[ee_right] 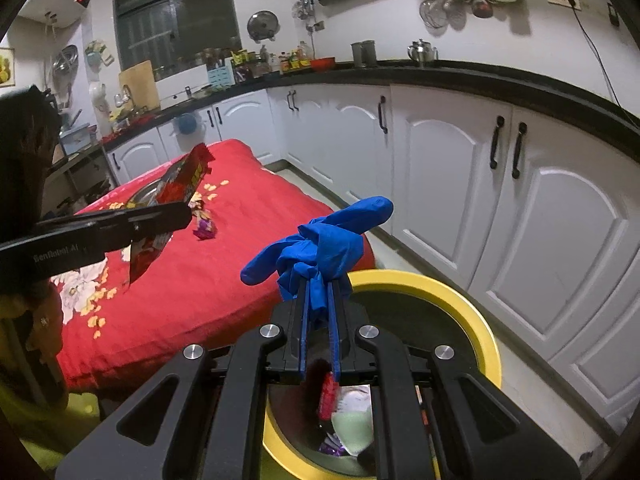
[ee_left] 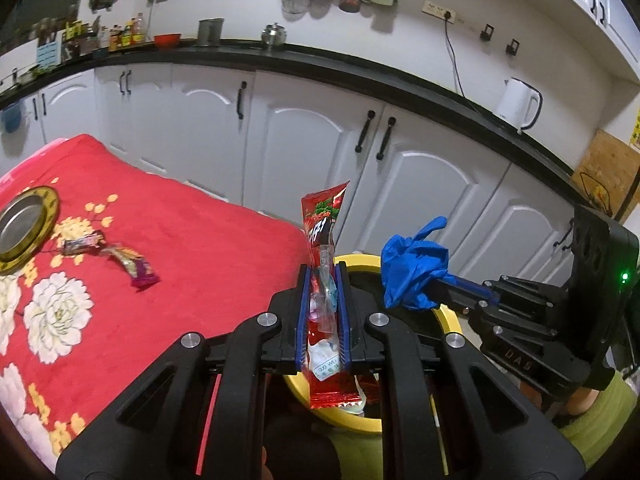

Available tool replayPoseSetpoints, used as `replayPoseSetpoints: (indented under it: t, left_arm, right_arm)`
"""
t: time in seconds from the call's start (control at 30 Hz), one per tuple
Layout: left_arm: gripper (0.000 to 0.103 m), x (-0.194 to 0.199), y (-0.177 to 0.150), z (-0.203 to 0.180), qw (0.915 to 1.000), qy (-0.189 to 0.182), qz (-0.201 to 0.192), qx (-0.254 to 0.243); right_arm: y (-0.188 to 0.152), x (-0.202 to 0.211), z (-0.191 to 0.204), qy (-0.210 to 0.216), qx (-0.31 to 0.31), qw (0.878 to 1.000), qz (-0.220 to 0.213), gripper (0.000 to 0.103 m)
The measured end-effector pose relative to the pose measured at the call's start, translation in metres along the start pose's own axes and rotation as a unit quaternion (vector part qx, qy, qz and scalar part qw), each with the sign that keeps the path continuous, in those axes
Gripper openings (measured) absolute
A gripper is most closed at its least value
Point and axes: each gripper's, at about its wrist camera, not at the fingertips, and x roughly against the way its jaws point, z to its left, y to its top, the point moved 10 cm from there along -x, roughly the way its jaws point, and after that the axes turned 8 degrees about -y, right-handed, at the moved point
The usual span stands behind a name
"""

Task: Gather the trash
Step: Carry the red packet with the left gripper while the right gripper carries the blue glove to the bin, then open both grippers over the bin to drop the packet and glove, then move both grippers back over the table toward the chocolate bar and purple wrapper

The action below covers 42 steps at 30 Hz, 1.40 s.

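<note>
Two grippers, each clamped on a piece of trash, above the yellow-rimmed bin [ee_right: 476,312].

Left gripper [ee_left: 323,280]: jaws nearly closed on a red snack wrapper [ee_left: 322,236], which stands upright between the blue pads, its lower end hanging over the bin opening. Right gripper [ee_right: 318,286]: jaws pinched narrow on a crumpled blue glove [ee_right: 320,240], bunched above the fingertips, over the bin's near edge. Bin holds wrappers and a pale green scrap already. Desk under a red floral cloth [ee_left: 192,240] sits beside the bin; on it two candy wrappers [ee_left: 128,262] lie near a gold-rimmed metal dish [ee_left: 24,228].
</note>
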Motion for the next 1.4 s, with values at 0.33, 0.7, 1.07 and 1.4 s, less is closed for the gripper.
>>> replayPoseSetpoints:
  t: [0.33, 0.7, 1.07, 1.4]
  left_arm:
    - [0.008, -0.034, 0.0, -0.027, 0.9994, -0.021, 0.023, -0.018]
    - [0.03, -0.062, -0.005, -0.043, 0.9982, -0.029, 0.045, -0.025]
    - [0.088, -0.051, -0.001, -0.012, 0.9996, 0.0, 0.024, 0.015]
    - [0.092, -0.008, 0.019, 0.045, 0.9964, 0.065, -0.036, 0.04]
  right_arm:
    - [-0.024, -0.002, -0.022, -0.011, -0.012, 1.0, 0.024, 0.009]
    - [-0.053, -0.007, -0.048, -0.024, -0.037, 0.998, 0.054, 0.031]
    - [-0.044, -0.003, -0.061, -0.033, -0.065, 0.997, 0.038, 0.061]
    - [-0.011, -0.01, -0.008, 0.003, -0.021, 1.0, 0.018, 0.063]
